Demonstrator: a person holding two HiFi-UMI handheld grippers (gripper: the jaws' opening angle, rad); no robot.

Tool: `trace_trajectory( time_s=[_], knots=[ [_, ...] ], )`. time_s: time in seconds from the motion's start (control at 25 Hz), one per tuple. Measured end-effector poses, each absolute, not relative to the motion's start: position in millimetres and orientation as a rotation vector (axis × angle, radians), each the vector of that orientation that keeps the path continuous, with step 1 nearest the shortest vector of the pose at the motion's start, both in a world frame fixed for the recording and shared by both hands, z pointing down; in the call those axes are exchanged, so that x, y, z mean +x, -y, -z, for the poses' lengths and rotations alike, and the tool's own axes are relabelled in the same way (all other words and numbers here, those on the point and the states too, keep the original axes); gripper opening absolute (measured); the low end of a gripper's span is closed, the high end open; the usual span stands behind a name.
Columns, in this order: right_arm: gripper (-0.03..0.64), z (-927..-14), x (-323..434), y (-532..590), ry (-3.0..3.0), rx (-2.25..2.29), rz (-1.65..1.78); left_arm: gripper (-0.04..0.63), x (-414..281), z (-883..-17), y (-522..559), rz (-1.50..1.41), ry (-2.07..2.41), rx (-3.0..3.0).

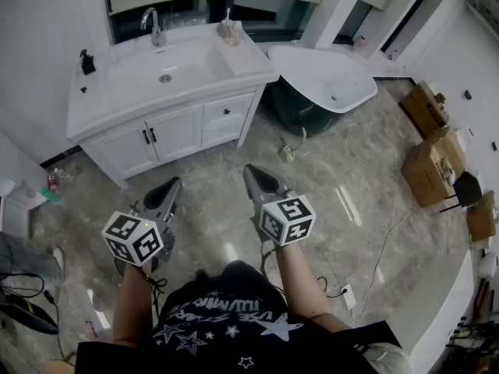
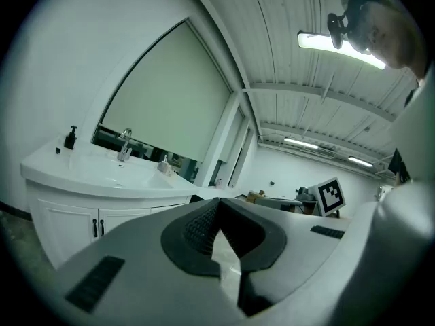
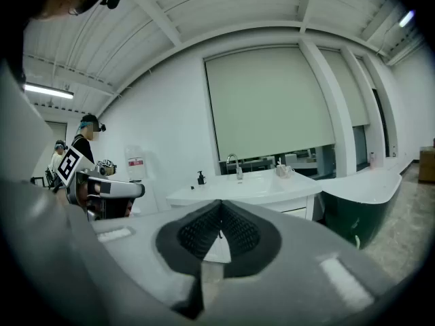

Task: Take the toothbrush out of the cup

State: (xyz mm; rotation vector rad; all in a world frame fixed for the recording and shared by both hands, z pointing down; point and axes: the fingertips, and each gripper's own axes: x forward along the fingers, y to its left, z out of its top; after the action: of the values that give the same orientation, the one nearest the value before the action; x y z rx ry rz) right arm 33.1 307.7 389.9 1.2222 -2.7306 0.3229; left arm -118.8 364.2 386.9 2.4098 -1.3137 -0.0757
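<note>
Toothbrush [image 1: 228,14]: stands in the cup [image 1: 229,31] at the rear right of the vanity top [image 1: 93,111], beside the basin [image 1: 168,68]. Left gripper [image 1: 173,182] and right gripper [image 1: 251,170]: jaws together, nothing between them. Both are held side by side above the tiled floor [image 1: 335,201], well apart from the vanity and pointing toward it. A faucet [image 1: 155,26] stands behind the basin, and a bathtub [image 1: 327,76] is to the vanity's right.

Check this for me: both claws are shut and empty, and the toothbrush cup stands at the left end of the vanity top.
One thing is wrong: the cup stands at the right end of the vanity top, right of the faucet, as the head view shows. The rest holds: the left claw and the right claw are both shut and empty.
</note>
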Motion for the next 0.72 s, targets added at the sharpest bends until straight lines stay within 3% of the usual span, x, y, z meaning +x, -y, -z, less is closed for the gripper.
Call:
trace_trajectory(
  time_s=[0.72],
  knots=[
    [0.000,-395,10,-338,2.673,1.228,-0.301,0.008,-136,-392,-396,0.072,1.295,2.418]
  ],
)
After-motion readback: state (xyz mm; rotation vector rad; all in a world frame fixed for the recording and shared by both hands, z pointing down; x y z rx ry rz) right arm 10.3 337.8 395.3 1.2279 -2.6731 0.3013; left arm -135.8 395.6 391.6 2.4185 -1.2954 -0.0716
